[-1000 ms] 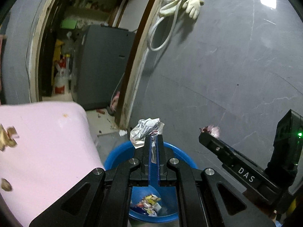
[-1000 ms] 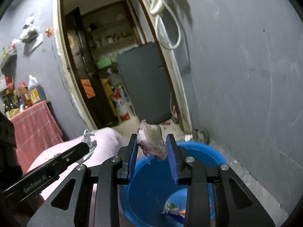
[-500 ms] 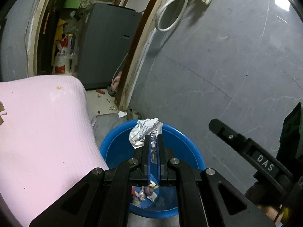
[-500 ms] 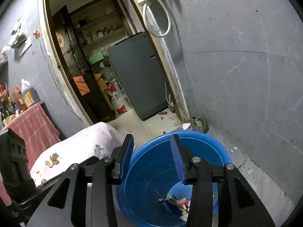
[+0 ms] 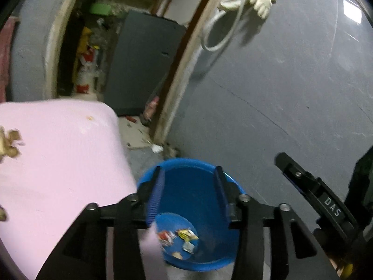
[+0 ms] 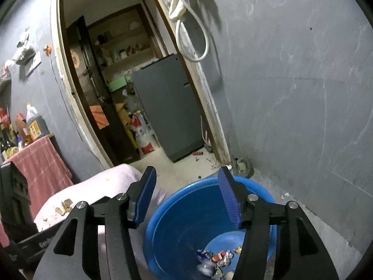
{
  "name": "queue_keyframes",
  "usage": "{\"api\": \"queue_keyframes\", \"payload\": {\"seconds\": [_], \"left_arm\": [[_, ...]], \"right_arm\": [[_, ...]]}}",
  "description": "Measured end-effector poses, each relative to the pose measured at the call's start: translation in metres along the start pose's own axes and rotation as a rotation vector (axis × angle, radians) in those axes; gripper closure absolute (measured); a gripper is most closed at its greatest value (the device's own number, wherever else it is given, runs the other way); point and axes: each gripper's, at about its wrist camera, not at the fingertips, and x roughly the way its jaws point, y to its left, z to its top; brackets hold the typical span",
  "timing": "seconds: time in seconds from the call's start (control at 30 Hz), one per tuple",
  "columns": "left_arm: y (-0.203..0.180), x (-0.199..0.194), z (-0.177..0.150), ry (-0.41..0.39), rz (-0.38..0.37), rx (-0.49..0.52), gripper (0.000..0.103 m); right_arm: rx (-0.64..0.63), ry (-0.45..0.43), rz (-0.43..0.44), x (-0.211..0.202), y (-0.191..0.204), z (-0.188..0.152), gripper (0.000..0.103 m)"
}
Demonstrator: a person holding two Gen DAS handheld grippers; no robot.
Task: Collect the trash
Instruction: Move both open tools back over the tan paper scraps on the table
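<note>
1. Looking along the left wrist view, the left gripper hangs over the blue tub with its jaws opening and nothing between the blue pads. The tub stands on the floor just beside the pink-covered surface, and its bottom holds a small heap of wrappers. Brown scraps lie on the pink cover at the left edge, well apart from the tub. The other gripper's finger shows at the right.

2. In the right wrist view, the right gripper is also above the tub, its jaws opening with an empty gap between them. Wrappers lie at the bottom, partly blurred. A few brown scraps rest on the pink cover, and small bits dot the floor near the door frame, too small to name.

3. Judging progress: part of the trash is plainly collected in the tub, and both grippers are empty. What seems left is the litter on the pink cover, and perhaps the floor bits; how much more lies out of view I cannot tell.
</note>
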Motion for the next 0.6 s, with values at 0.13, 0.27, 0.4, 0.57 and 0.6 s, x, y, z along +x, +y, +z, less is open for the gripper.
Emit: {"api": "queue_keyframes", "payload": {"seconds": [0.13,0.27,0.4,0.57,0.6], "left_arm": [[0.005,-0.026,0.008,-0.097,0.075,0.016,0.032],[0.012,-0.053,0.014,-0.167,0.133,0.039,0.019],[0.022,-0.083,0.018,-0.241,0.201,0.042,0.004],[0.031,-0.125,0.017,-0.322,0.269,0.051,0.001],[0.033,-0.131,0.017,-0.329,0.279,0.054,0.001]], "right_arm": [[-0.004,-0.059,0.017,-0.008,0.007,0.003,0.036],[0.000,-0.123,0.047,-0.016,0.015,0.006,0.017],[-0.030,-0.196,0.072,-0.025,0.030,0.006,0.000],[-0.078,-0.274,0.129,-0.036,0.049,0.005,0.000],[-0.088,-0.288,0.146,-0.038,0.054,0.005,0.000]]}}
